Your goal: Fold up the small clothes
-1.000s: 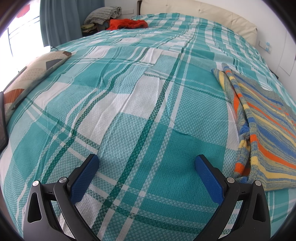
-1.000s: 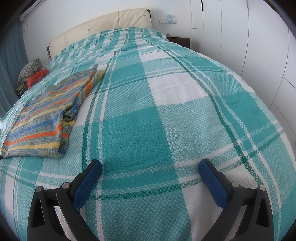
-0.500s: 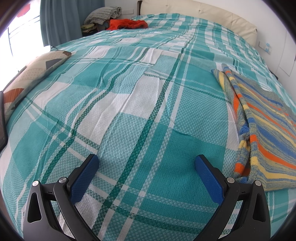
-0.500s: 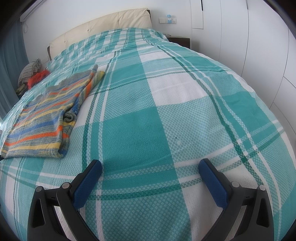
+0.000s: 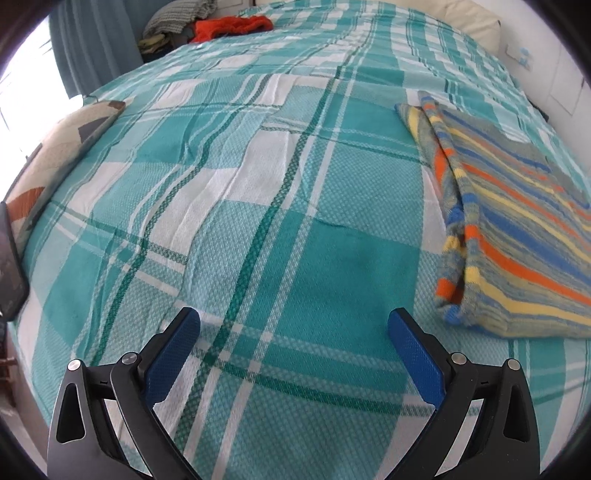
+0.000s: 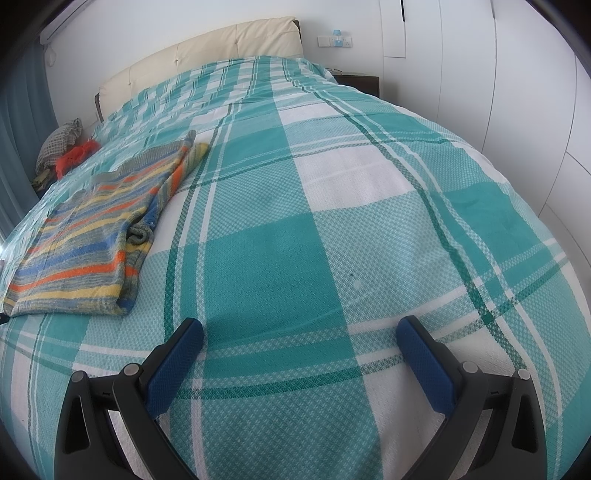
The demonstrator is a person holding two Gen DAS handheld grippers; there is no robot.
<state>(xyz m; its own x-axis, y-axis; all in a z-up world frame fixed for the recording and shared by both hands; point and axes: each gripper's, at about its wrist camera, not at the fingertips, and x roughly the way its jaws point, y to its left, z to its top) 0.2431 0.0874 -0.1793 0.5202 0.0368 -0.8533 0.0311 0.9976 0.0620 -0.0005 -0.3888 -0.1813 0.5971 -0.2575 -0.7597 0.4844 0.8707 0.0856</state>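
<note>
A striped knit garment (image 5: 517, 229) in orange, blue, yellow and grey lies partly folded on the teal plaid bedspread (image 5: 258, 184). In the left wrist view it is to the right of my left gripper (image 5: 293, 325), which is open and empty above the bed. In the right wrist view the garment (image 6: 96, 236) lies to the left of my right gripper (image 6: 299, 332), also open and empty above the bedspread (image 6: 332, 221). Neither gripper touches the garment.
A patterned cushion (image 5: 55, 166) lies at the bed's left edge. A pile of other clothes, with a red one (image 5: 229, 27), sits at the far left corner by the curtain. A cream headboard (image 6: 207, 62), a nightstand (image 6: 358, 83) and white wardrobe doors (image 6: 517, 92) are behind and to the right.
The left gripper has moved forward and a little to the right, so the striped garment looks nearer. The right gripper has barely shifted. Both stay open.
</note>
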